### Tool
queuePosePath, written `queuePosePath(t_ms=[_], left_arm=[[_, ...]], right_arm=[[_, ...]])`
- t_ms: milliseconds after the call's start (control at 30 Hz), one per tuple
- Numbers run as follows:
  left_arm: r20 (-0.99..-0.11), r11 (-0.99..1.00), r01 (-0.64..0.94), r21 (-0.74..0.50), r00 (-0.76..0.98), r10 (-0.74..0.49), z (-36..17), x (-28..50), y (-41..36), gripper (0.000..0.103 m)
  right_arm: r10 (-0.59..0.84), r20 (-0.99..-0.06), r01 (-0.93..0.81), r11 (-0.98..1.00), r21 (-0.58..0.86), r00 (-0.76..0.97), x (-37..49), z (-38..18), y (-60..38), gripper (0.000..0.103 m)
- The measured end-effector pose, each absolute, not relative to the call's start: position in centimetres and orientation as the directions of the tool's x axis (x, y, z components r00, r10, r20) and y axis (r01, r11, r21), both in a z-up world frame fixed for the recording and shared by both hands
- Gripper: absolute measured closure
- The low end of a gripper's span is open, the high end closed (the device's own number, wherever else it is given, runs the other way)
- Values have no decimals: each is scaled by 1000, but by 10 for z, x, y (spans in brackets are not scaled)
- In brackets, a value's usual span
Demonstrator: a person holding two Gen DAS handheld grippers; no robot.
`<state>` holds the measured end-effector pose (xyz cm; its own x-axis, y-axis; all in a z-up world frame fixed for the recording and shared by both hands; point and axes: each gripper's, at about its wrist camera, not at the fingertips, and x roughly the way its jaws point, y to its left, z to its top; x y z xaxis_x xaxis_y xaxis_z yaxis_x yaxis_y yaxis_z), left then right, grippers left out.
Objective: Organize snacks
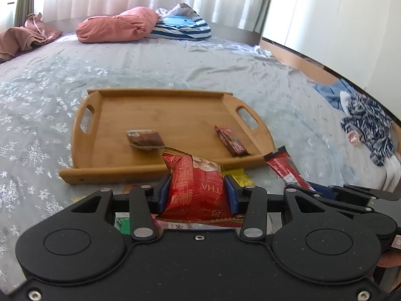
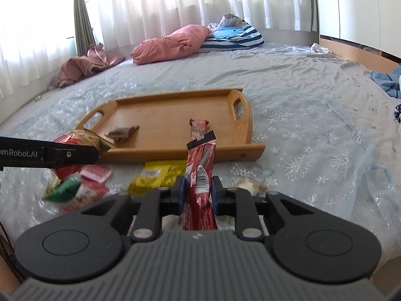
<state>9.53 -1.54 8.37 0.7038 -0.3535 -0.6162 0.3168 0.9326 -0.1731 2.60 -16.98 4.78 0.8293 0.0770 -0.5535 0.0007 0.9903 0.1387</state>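
A wooden tray (image 1: 117, 115) (image 2: 155, 115) lies on the bed. On it are a brown wrapped snack (image 1: 145, 139) (image 2: 122, 133) and a dark red bar (image 1: 231, 141) (image 2: 198, 125). My left gripper (image 1: 198, 186) is shut on a red snack pouch (image 1: 198, 188), held just before the tray's near edge; it also shows in the right wrist view (image 2: 75, 150). My right gripper (image 2: 199, 188) is shut on a long red snack stick (image 2: 200, 175), seen in the left wrist view (image 1: 283, 166) to the right. Yellow (image 2: 155, 175), pink (image 2: 96, 173) and green (image 2: 65, 190) packets lie loose on the sheet.
The bed has a pale snowflake sheet (image 1: 175, 67). Pink (image 1: 117, 25) and striped (image 1: 183, 27) pillows lie at the far end, brown cloth (image 1: 25, 37) at the far left. Patterned clothes (image 1: 368, 128) lie at the right. A pale snack (image 2: 253, 185) sits right of my right gripper.
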Motion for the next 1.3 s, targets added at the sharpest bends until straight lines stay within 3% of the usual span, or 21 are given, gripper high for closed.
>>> queuePosePath(t_ms=[700,1300], left_arm=[[-625,952,198,-234,719,-304,80,124,25,61],[-620,969,118,-217,750,-230,84,208,28,61]], right_arm=[[101,-529,-5,984,179,842,57,69,-174,79],[120,-563,18,972,234,817,163,70,-200,79]])
